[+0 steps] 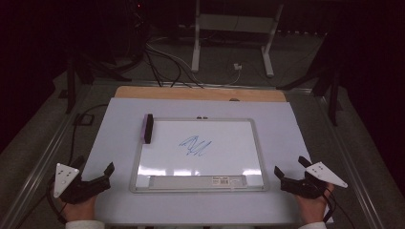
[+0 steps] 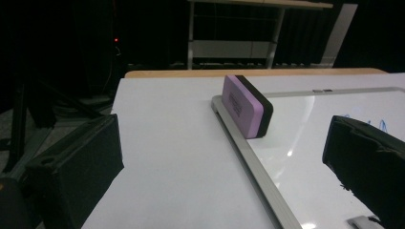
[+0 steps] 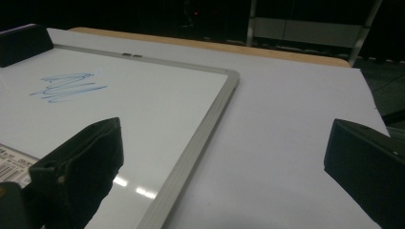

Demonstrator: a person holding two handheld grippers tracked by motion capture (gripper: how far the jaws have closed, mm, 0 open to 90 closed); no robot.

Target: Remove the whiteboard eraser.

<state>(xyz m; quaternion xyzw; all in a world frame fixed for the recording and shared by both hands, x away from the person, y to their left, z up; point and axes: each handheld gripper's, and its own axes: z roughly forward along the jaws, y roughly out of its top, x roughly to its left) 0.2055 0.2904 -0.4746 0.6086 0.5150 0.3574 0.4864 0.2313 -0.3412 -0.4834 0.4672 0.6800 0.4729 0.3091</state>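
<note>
1. The left gripper (image 1: pixel 98 175) sits low at the near left of the high view, held from behind by the person's left hand (image 1: pixel 79 207), with a pale sleeve cuff at the wrist
2. Its 2 black jaws stand wide apart with nothing between them, and point forward and inward
3. A grey three-cornered plate rides on top of it
4. The right gripper (image 1: pixel 291 167) sits low at the near right, held by the right hand (image 1: pixel 313 210)
5. Its 2 jaws also gape wide, with nothing held, and point forward and inward
6. Its grey plate tilts outward, and a cable trails back past the hand
</note>
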